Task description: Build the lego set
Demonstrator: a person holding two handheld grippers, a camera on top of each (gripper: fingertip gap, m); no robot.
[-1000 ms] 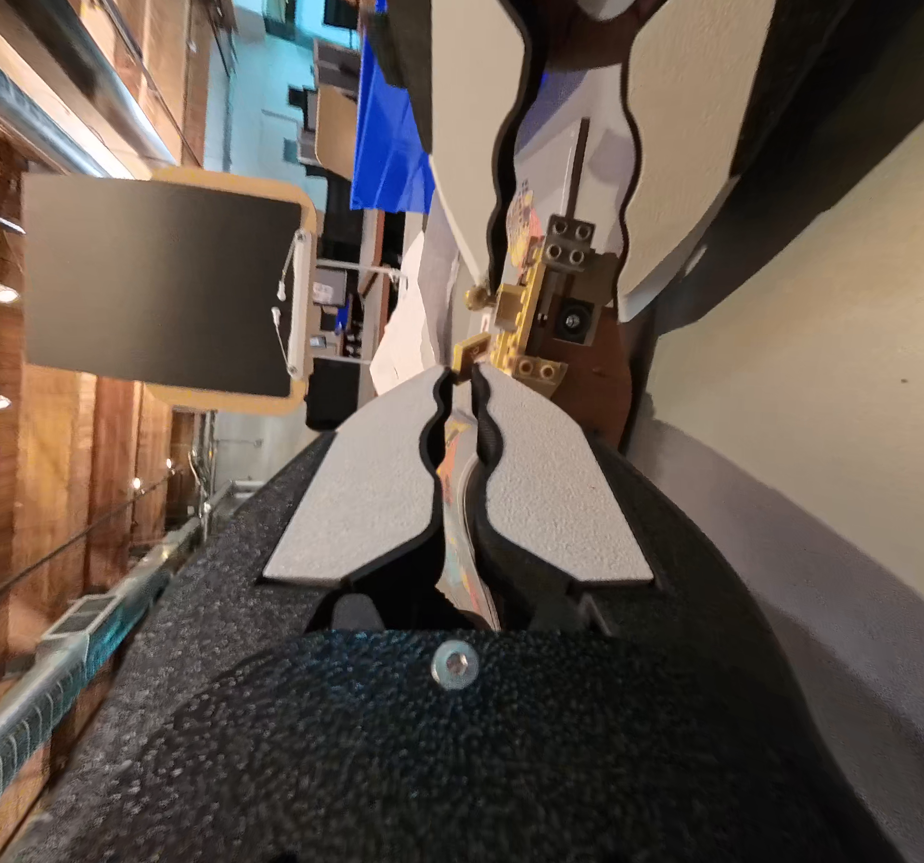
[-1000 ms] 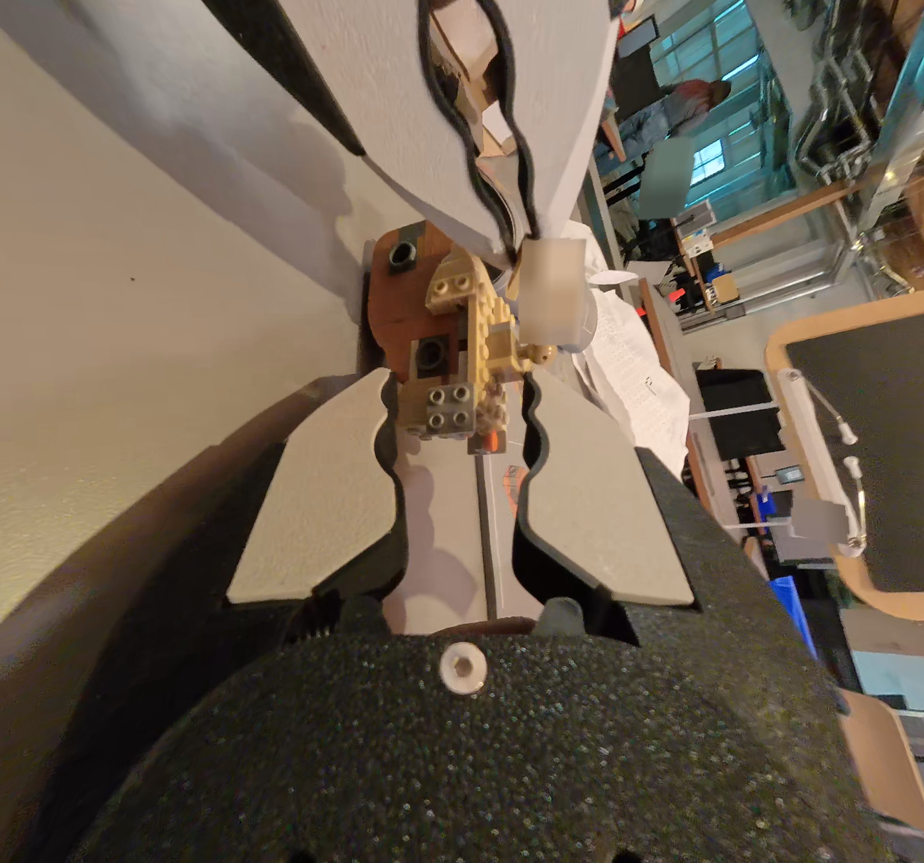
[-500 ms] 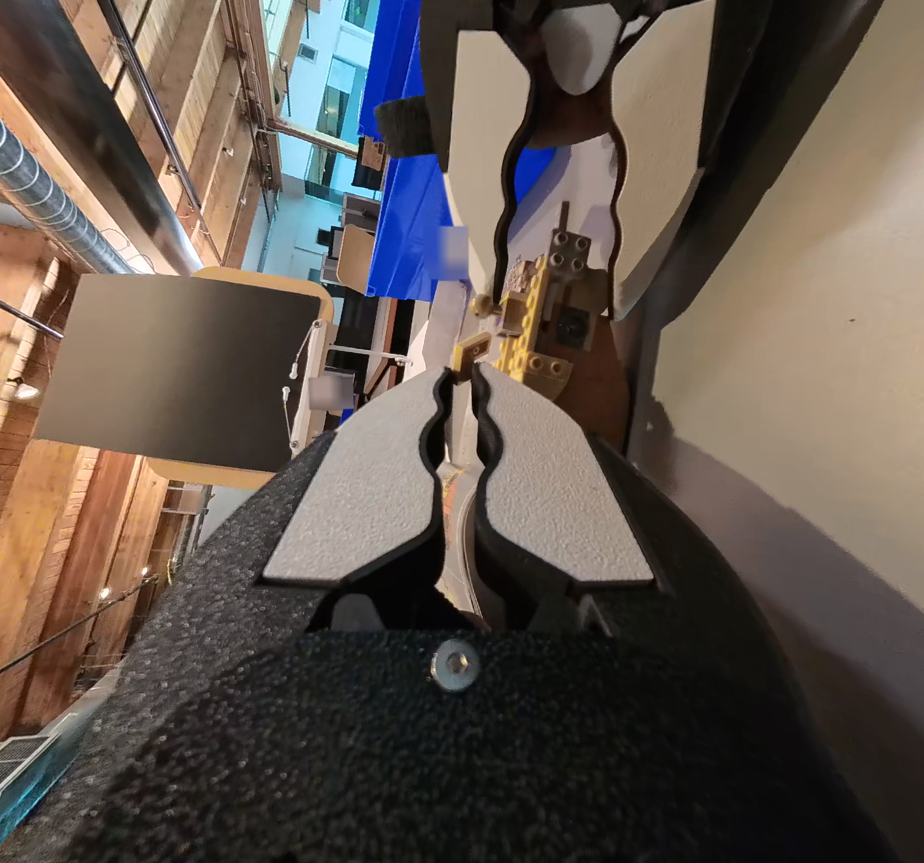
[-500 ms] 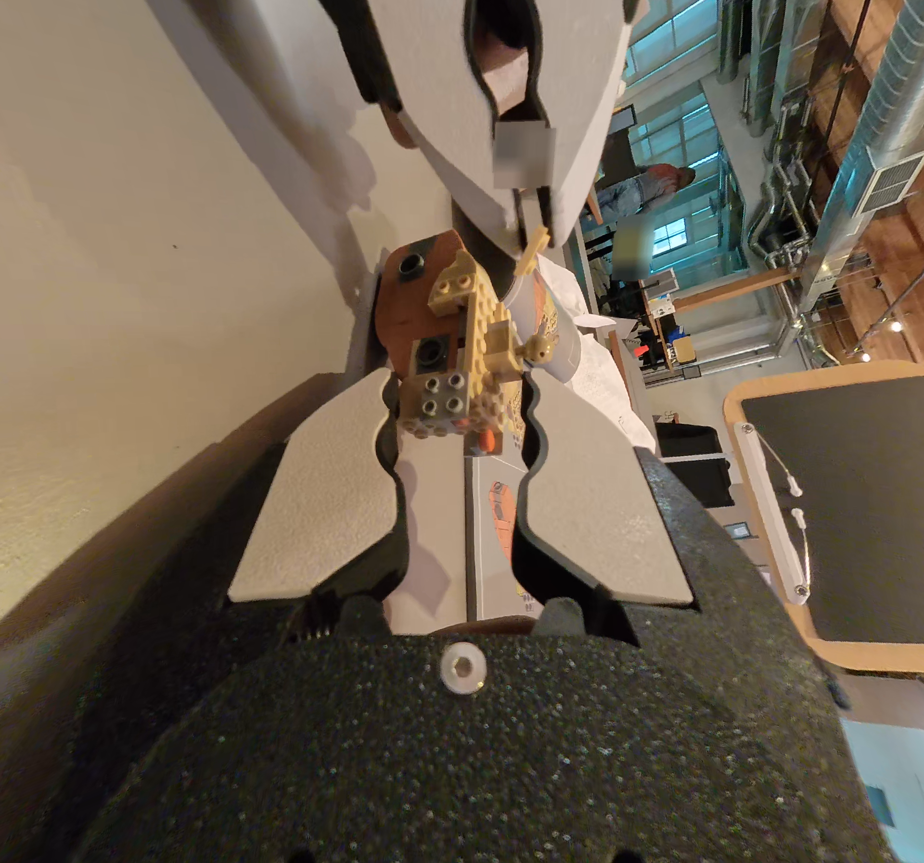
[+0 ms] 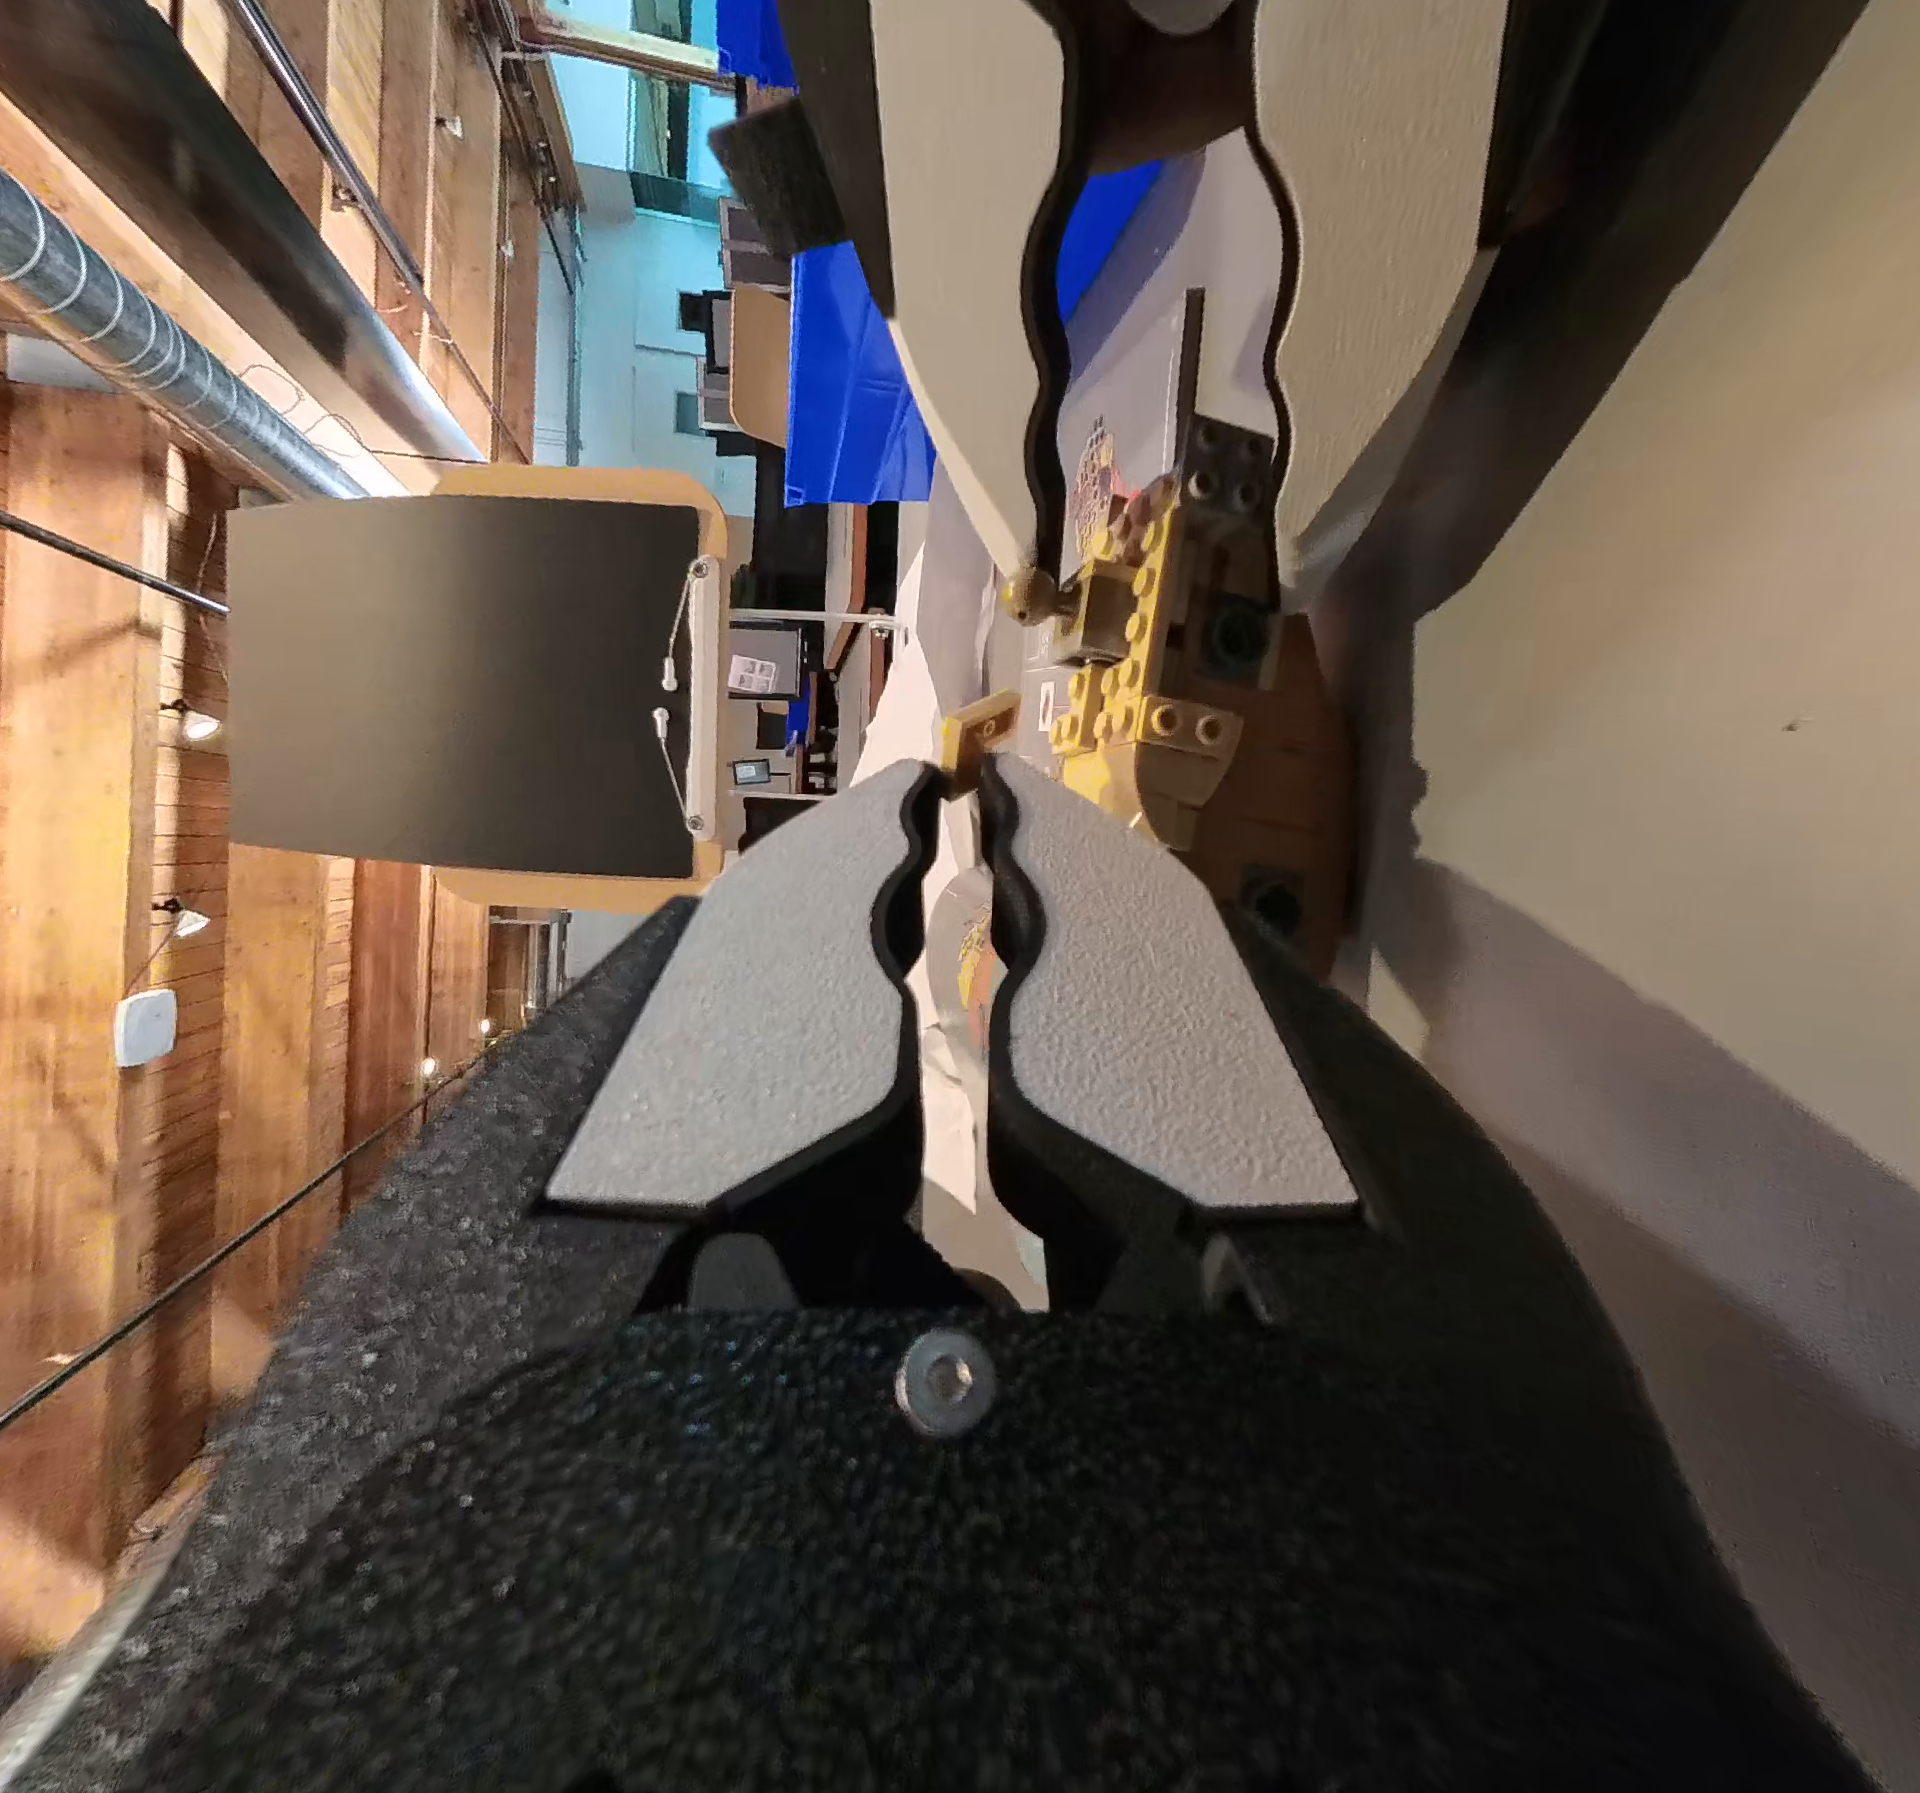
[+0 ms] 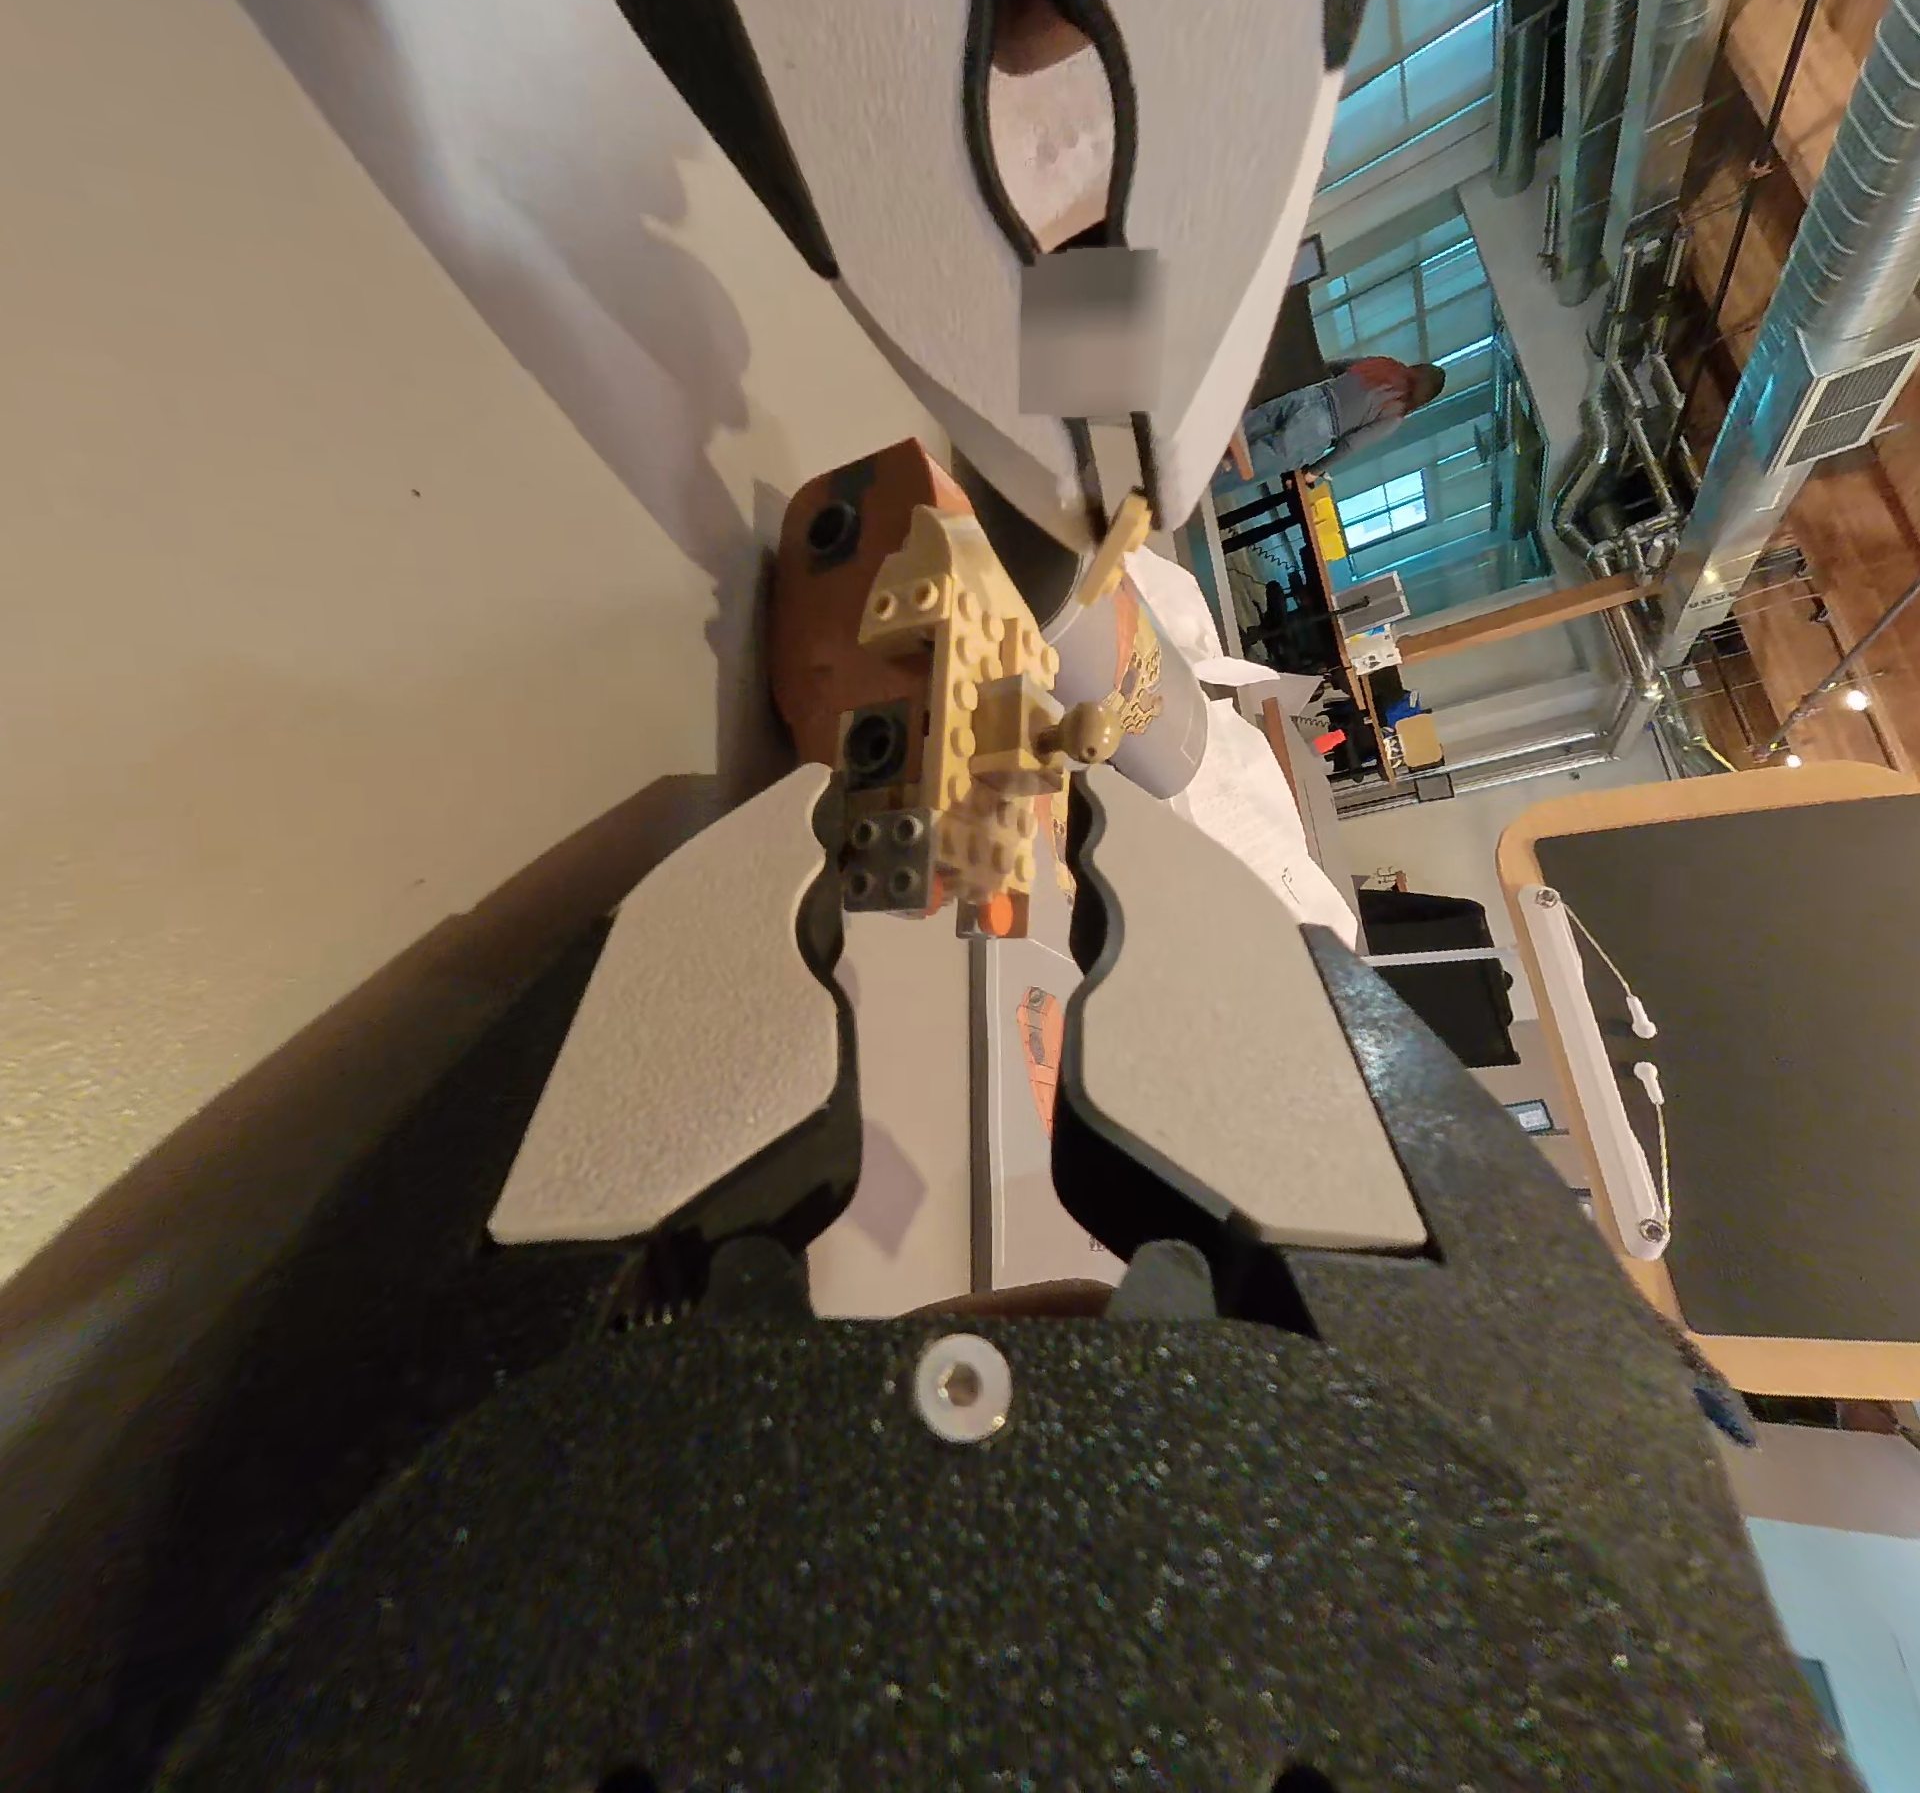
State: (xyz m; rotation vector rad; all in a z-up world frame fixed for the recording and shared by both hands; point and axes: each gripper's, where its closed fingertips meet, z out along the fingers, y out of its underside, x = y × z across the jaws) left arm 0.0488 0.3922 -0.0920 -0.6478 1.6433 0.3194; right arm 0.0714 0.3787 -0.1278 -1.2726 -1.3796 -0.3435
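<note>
background person (image 6: 1340, 413) only behind right claw (image 6: 951, 824)

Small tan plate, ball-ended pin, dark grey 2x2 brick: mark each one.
small tan plate (image 5: 982, 727), left wrist view, its flat face.
ball-ended pin (image 6: 1088, 731), right wrist view, the ball.
dark grey 2x2 brick (image 6: 886, 858), right wrist view, studded face.

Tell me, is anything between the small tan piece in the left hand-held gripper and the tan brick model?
Nothing: the left wrist view shows a bare gap between the small flat tan piece pinched by the left hand-held gripper and the tan brick model.
</note>
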